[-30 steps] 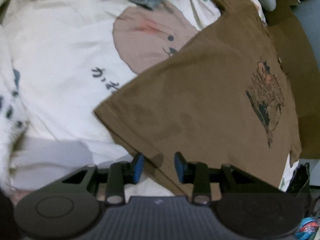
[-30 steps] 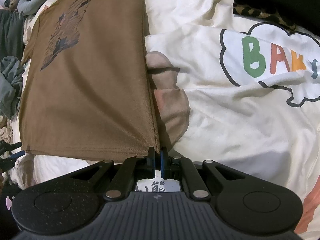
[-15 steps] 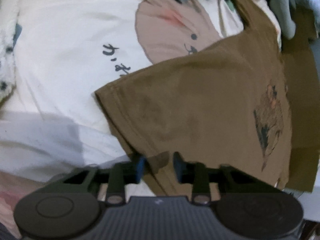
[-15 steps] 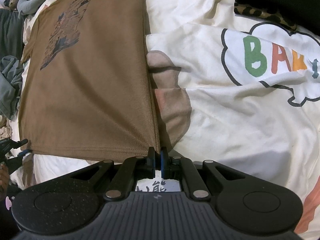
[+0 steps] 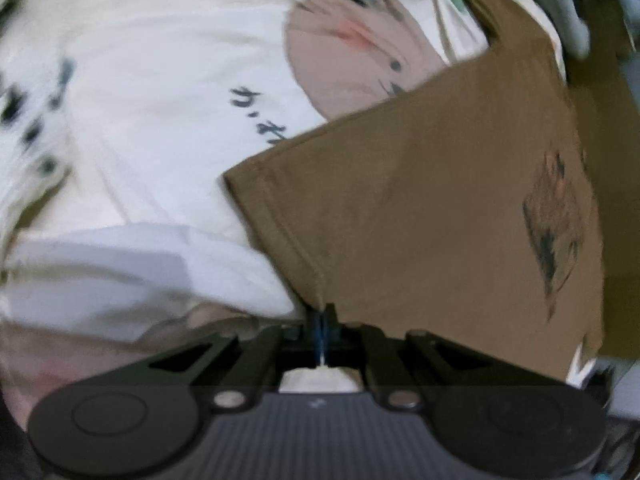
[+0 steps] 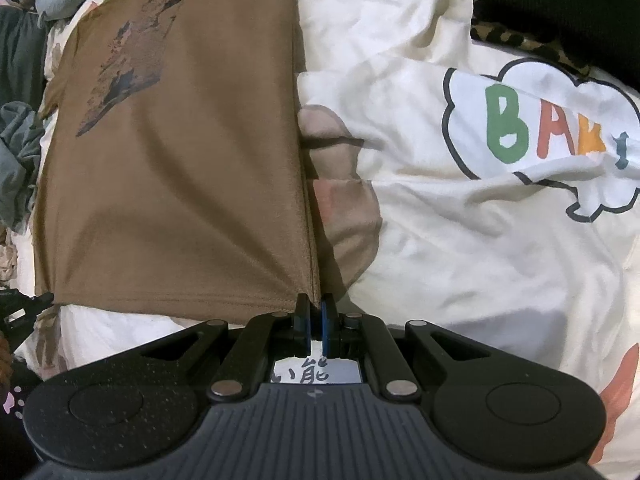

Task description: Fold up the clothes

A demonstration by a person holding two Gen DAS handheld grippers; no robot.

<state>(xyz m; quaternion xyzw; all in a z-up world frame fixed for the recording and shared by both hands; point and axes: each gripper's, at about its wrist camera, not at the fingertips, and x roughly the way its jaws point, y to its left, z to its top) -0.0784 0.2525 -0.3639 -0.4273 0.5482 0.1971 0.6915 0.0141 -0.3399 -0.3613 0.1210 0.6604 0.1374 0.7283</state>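
Both grippers are locked on now. The left gripper (image 5: 320,314) has its jaws pinched tight on the bottom hem of the brown T-shirt (image 5: 440,200), the cloth running up and away from its tips to the right. The right gripper (image 6: 315,308) is clamped on the hem corner of the same shirt, which fans out ahead and to its left, with the side edge running straight away from the tips. Both bites look thin, right at the stitched edge, so a sharp lift could let the hem slip out of either pinch. Watch the bedding too: the cream cartoon duvet (image 6: 460,260) lies directly under the shirt, and a pad may have caught a fold of it, which would drag it along. Pull unevenly and the fold goes crooked.

Further out, the dark chest print (image 6: 124,64) sits ahead of the right gripper. Beyond that, grey garments (image 6: 20,152) are heaped near the shirt's far edge and could snag it. No containers are in view; whether the brown panel (image 5: 616,160) beyond the shirt is cardboard is unclear.
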